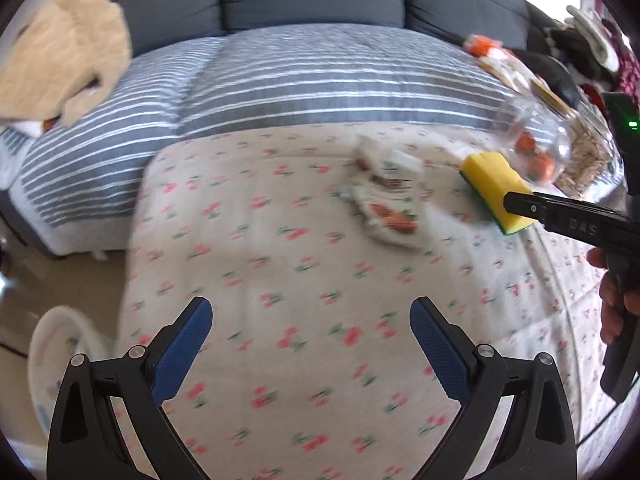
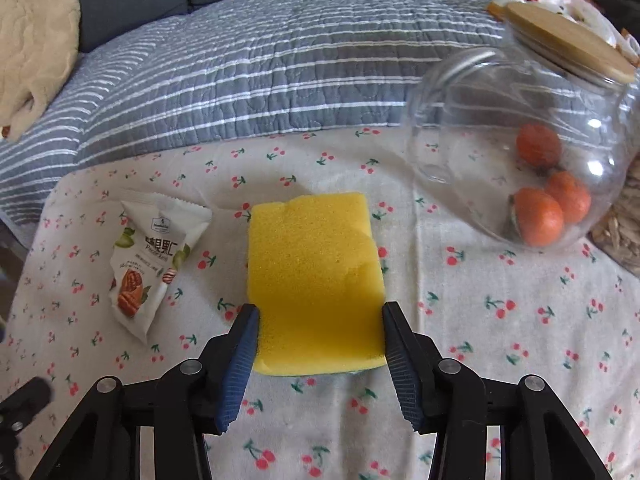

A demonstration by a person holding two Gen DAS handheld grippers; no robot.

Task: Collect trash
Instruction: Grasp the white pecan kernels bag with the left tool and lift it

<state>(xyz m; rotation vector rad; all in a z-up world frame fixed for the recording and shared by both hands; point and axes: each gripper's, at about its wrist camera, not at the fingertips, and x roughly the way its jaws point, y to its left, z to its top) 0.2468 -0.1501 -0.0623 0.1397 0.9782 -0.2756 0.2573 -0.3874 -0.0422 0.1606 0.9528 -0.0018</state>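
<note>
My left gripper (image 1: 311, 316) is a black frame with ribbed blue pads (image 1: 182, 350) and round silver screws. My right gripper (image 2: 318, 340) is built alike; its black side carries embossed letters, with a green light glowing behind.

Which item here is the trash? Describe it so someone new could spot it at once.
On the cherry-print cloth in front of the striped quilt, look left of the yellow sponge held by the right gripper. There lies a snack wrapper: the only flat white packet, printed with nuts.
</note>
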